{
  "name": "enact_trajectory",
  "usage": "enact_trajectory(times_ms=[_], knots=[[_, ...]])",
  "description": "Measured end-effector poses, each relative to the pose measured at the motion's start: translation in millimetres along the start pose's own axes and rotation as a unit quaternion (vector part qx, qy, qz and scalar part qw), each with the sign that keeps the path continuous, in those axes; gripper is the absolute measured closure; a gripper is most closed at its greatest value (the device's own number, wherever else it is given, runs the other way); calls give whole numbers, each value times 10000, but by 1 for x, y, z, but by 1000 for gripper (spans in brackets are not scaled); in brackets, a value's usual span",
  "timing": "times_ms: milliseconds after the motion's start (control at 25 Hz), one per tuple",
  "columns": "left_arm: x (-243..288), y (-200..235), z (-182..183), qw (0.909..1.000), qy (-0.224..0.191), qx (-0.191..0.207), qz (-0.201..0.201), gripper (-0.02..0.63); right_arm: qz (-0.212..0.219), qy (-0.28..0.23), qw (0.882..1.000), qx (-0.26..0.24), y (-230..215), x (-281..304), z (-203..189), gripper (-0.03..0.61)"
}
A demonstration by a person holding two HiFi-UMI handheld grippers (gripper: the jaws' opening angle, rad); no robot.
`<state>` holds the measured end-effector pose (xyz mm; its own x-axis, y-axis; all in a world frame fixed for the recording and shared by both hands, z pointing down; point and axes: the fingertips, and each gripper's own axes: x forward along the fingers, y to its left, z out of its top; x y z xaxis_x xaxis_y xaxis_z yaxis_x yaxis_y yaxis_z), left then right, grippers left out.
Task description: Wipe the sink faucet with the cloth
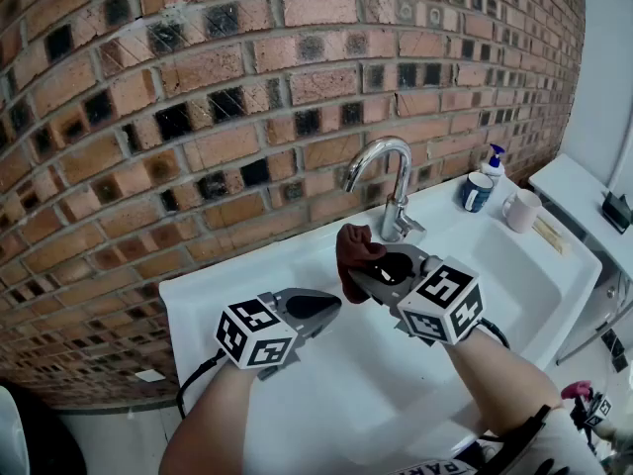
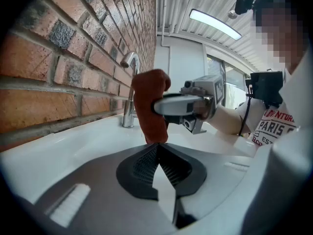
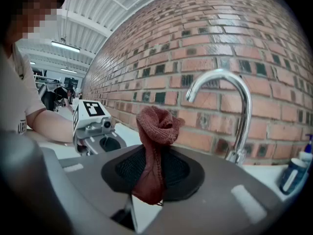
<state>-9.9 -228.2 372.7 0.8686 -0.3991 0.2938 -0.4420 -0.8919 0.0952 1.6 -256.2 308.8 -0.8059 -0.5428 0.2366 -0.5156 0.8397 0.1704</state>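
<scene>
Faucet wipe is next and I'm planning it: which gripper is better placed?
Right. The right gripper is shut on the cloth and sits just in front of the faucet. The left gripper is shut with nothing in it, farther from the faucet.

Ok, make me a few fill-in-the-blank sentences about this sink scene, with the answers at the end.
1. The right gripper is shut on the cloth, while the fingers of the left gripper are shut on ____.
2. The faucet stands in front of a ____ wall.
3. The mug on the rim of the sink is coloured ____.
Missing words: nothing; brick; white.
</scene>
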Motion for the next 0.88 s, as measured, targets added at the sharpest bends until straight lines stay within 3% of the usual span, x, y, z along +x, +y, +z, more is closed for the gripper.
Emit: enact_trajectory(times_ms=[360, 880], knots=[[-1, -5, -2, 10000, 24, -44, -25, 607, -259, -603, 9977, -175, -32, -1, 92, 489], [-2, -5, -2, 10000, 31, -46, -24, 607, -306, -626, 9973, 209, -49, 12, 93, 489]])
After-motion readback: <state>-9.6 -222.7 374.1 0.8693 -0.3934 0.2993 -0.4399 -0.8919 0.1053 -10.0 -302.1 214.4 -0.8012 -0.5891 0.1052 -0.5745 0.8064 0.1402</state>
